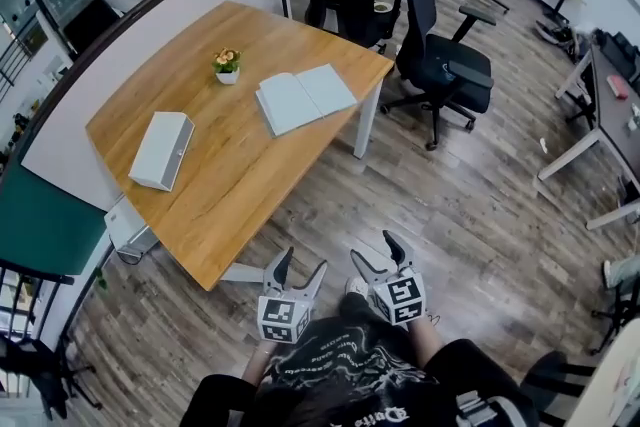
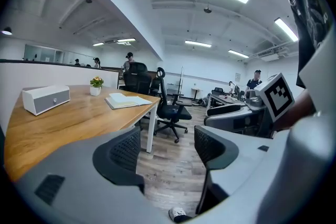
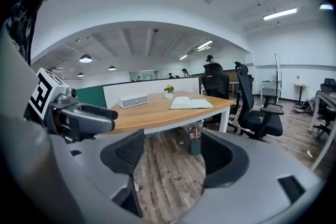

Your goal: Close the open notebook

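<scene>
An open notebook (image 1: 305,97) with pale pages lies flat near the far right corner of the wooden desk (image 1: 230,185); it also shows in the left gripper view (image 2: 126,100) and the right gripper view (image 3: 191,103). My left gripper (image 1: 300,269) and right gripper (image 1: 372,248) are held low in front of the person, over the floor and well short of the desk. Both stand open with nothing between their fingers. The left gripper's jaws (image 2: 167,148) and the right gripper's jaws (image 3: 172,151) frame only bare floor.
A small potted flower (image 1: 227,65) stands behind the notebook. A white box-shaped speaker (image 1: 162,150) lies at the desk's left. Black office chairs (image 1: 440,55) stand beyond the desk's right end. A partition wall (image 1: 130,45) borders the desk's far side. More desks (image 1: 610,105) stand at right.
</scene>
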`<state>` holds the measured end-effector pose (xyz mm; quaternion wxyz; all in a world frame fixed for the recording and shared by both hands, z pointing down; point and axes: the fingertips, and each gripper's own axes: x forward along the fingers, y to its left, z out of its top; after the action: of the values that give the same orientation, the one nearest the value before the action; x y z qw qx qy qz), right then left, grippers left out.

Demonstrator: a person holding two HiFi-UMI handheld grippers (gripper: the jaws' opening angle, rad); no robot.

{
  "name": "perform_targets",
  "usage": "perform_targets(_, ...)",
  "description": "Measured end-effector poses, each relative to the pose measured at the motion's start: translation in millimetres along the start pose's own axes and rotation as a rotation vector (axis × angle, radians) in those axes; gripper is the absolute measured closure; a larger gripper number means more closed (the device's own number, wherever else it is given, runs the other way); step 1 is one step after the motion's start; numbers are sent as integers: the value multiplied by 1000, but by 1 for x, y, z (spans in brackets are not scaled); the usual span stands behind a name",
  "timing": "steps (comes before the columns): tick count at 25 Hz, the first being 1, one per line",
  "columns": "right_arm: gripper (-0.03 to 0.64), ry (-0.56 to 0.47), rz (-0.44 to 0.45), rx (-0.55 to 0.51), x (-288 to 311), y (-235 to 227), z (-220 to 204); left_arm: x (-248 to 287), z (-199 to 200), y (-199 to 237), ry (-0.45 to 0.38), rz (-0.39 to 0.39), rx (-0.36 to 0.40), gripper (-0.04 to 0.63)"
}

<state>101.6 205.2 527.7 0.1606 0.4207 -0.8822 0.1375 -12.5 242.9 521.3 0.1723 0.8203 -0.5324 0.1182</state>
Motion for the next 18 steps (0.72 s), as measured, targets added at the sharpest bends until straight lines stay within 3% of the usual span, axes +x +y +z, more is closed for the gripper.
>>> perform_targets(12,293,13,36,-36,27,-87,14,99,34,-19,-39,42,-32,265)
perform_targets(18,293,27,26,-22,35,-107,13,121,36,-23,-24,31,-29,265)
